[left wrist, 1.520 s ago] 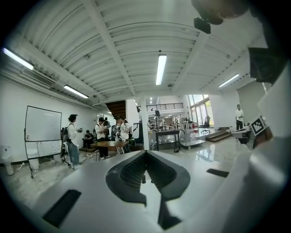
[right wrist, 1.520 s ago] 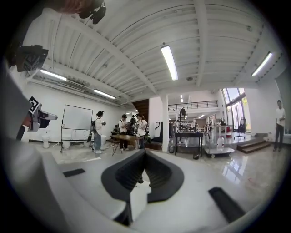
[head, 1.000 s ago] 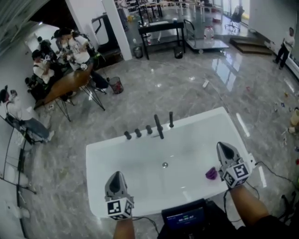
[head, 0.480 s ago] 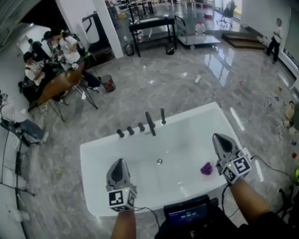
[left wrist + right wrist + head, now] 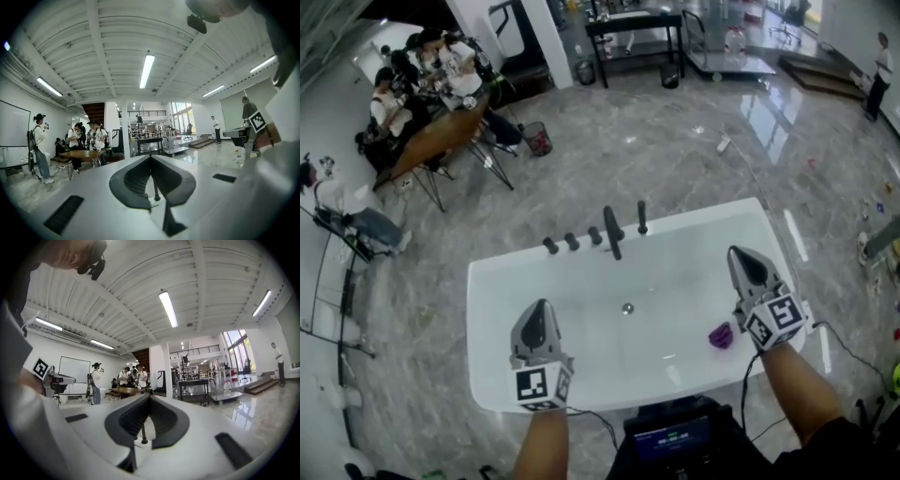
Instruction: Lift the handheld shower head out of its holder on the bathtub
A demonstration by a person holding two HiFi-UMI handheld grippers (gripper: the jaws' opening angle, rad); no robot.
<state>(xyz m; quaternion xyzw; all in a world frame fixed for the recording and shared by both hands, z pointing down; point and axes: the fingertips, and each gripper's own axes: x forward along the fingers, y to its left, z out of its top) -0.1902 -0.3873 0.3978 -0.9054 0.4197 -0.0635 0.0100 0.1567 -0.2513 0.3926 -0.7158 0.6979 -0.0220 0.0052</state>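
Observation:
The white bathtub [image 5: 487,281] fills the middle of the head view. On its far rim stand three dark knobs [image 5: 572,242], a dark spout [image 5: 612,232] and the slim dark handheld shower head [image 5: 642,217], upright in its holder. My left gripper [image 5: 538,306] hovers over the tub's near left part, shut and empty. Over the near right corner my right gripper [image 5: 740,254] is also shut and empty. Both are well short of the shower head. In the left gripper view the left gripper [image 5: 150,157] has its jaws meeting at the tip. The right gripper [image 5: 149,396] looks the same in its view.
A purple object [image 5: 721,335] lies in the tub beside the right gripper, with the drain [image 5: 627,307] mid-tub. A small screen [image 5: 673,437] sits at the near rim. Several people sit at a wooden table [image 5: 441,141] at the far left. A black table [image 5: 633,28] stands beyond on the marble floor.
Both grippers have moved a little farther out over the tub and risen slightly. Both stay shut and empty.

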